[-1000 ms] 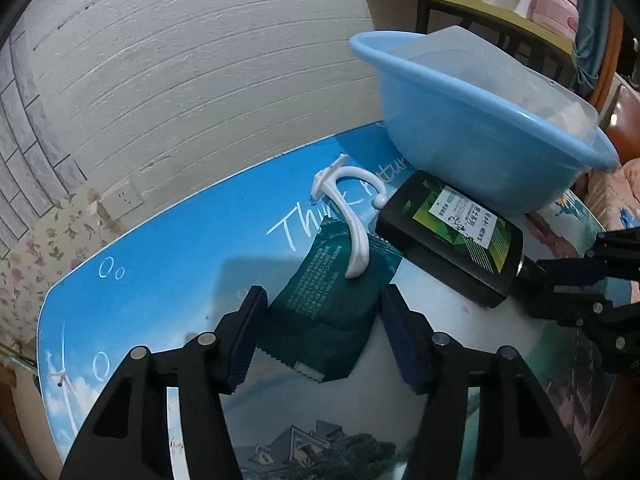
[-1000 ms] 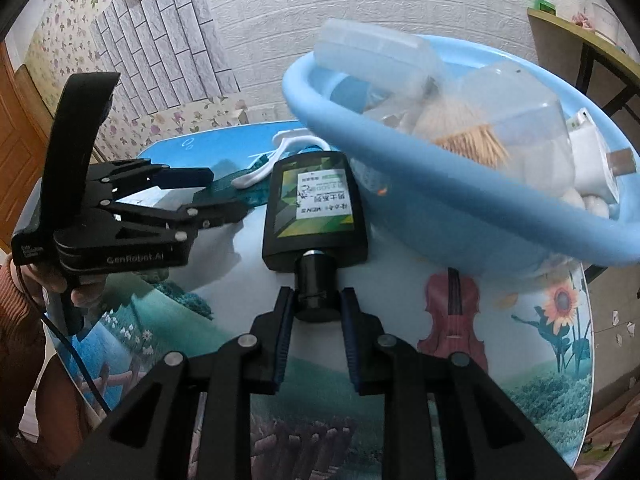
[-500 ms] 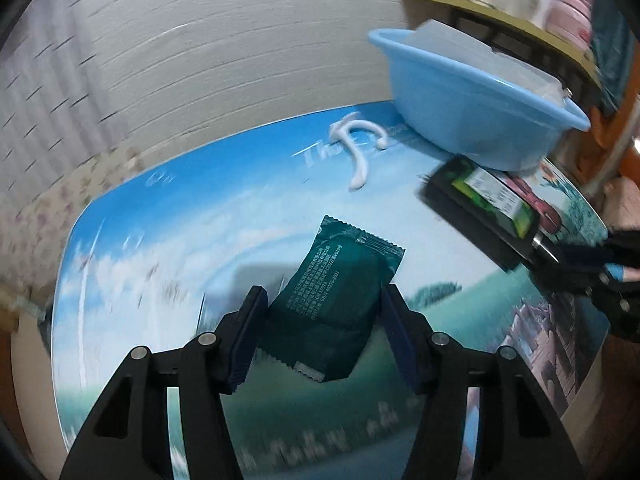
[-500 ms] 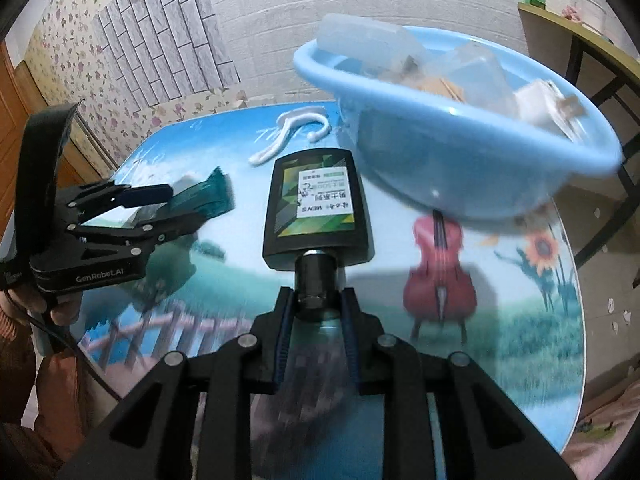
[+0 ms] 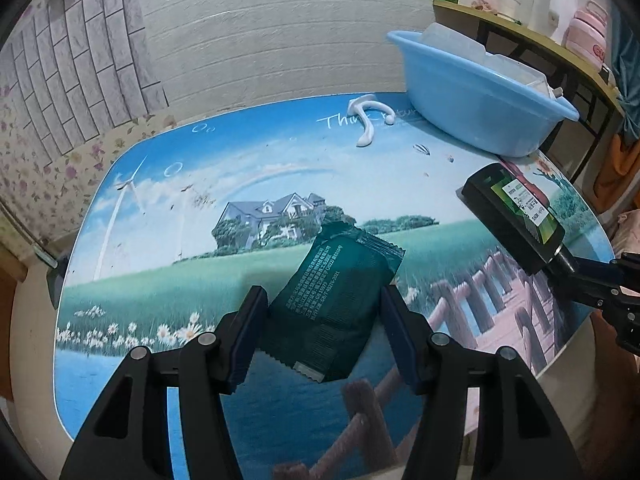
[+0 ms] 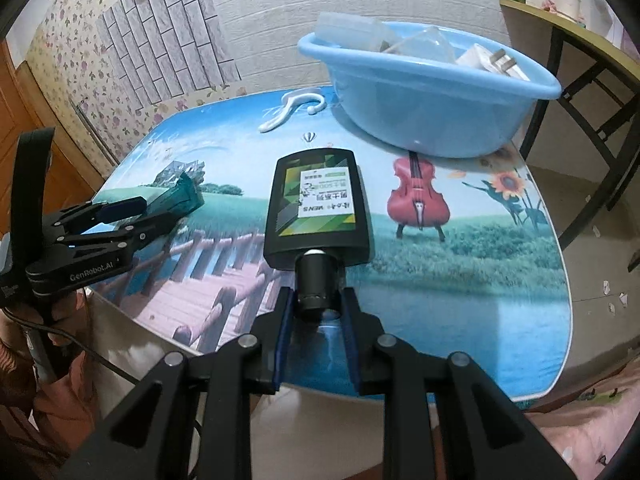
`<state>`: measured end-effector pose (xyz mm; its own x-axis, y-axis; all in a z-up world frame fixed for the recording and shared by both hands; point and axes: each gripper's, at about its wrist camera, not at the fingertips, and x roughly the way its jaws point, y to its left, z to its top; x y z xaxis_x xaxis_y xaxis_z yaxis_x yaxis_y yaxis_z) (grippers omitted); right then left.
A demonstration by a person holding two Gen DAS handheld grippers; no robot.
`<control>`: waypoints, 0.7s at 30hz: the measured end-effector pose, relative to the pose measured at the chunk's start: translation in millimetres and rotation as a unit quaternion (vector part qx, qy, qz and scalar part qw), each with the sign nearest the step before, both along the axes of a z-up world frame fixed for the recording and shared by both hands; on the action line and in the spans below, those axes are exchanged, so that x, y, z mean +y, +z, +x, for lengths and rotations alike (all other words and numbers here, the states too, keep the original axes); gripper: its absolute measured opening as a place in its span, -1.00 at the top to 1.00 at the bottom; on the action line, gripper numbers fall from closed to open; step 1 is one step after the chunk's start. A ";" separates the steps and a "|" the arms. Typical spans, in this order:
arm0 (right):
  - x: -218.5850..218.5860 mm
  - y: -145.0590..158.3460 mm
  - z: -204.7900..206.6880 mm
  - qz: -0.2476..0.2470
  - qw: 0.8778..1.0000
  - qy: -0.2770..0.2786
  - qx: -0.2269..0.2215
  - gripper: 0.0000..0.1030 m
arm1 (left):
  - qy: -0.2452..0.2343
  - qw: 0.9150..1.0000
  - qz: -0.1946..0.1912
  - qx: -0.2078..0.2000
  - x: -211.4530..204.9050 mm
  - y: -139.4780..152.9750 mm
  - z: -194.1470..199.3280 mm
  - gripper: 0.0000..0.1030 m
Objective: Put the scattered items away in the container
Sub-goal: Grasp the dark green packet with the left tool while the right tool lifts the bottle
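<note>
- Left wrist view: the left hand-held gripper (image 5: 322, 330) is clamped on a dark green snack packet (image 5: 334, 304), now lifted off the table (image 5: 168, 216) and drawn back from the blue basin (image 5: 476, 98).
- Right wrist view: the right hand-held gripper (image 6: 318, 314) is clamped on the cap of a black shampoo bottle (image 6: 318, 210), likewise pulled away.
- A white plastic hook (image 5: 366, 122), earlier beside both items, remains on the table by the basin; both held items probably go in next.

A picture-printed table (image 5: 168, 208) stands against a white brick-pattern wall (image 5: 260, 28); pink flask (image 5: 588, 34) on a shelf (image 5: 532, 36).
</note>
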<state>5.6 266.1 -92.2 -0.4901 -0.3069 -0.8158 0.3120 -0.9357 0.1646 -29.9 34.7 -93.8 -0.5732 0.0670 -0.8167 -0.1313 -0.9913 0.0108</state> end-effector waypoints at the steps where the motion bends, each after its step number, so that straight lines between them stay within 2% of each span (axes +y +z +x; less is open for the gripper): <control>1: -1.2 -0.2 -0.2 -0.001 1.000 0.000 0.000 0.55 | 0.000 1.000 0.000 0.000 0.2 -0.1 0.6 -0.12; 8: -0.4 -3.8 -2.5 -0.006 1.000 0.003 0.002 0.53 | -0.002 1.000 0.005 0.005 -1.7 -1.5 5.3 -0.14; 12: -2.8 -3.4 -2.9 -0.006 1.000 0.007 0.008 0.45 | -0.004 1.000 0.006 0.007 -1.3 -2.3 1.5 -0.25; 15: -4.9 -3.6 -3.8 -0.010 1.000 0.011 0.011 0.21 | -0.002 1.000 0.008 0.009 -2.6 -3.6 0.1 -0.37; 17: -8.4 -4.4 -3.4 -0.008 1.000 0.016 0.016 -0.06 | -0.003 1.000 0.009 0.011 -2.6 -4.2 0.1 -0.41; 19: -13.5 -5.4 -1.8 -0.001 0.999 0.024 0.022 -0.19 | -0.005 1.000 0.009 0.014 -2.3 -4.8 0.3 -0.47; 21: -17.0 -5.2 -0.8 0.009 0.999 0.026 0.025 -0.21 | -0.008 1.000 0.010 0.016 -2.2 -5.1 1.0 -0.48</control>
<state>4.7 249.1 -97.4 -0.5142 -0.3185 -0.7964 0.3669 -0.9209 0.1314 -28.9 32.5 -98.9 -0.5983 0.0912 -0.7961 -0.1461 -0.9893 -0.0036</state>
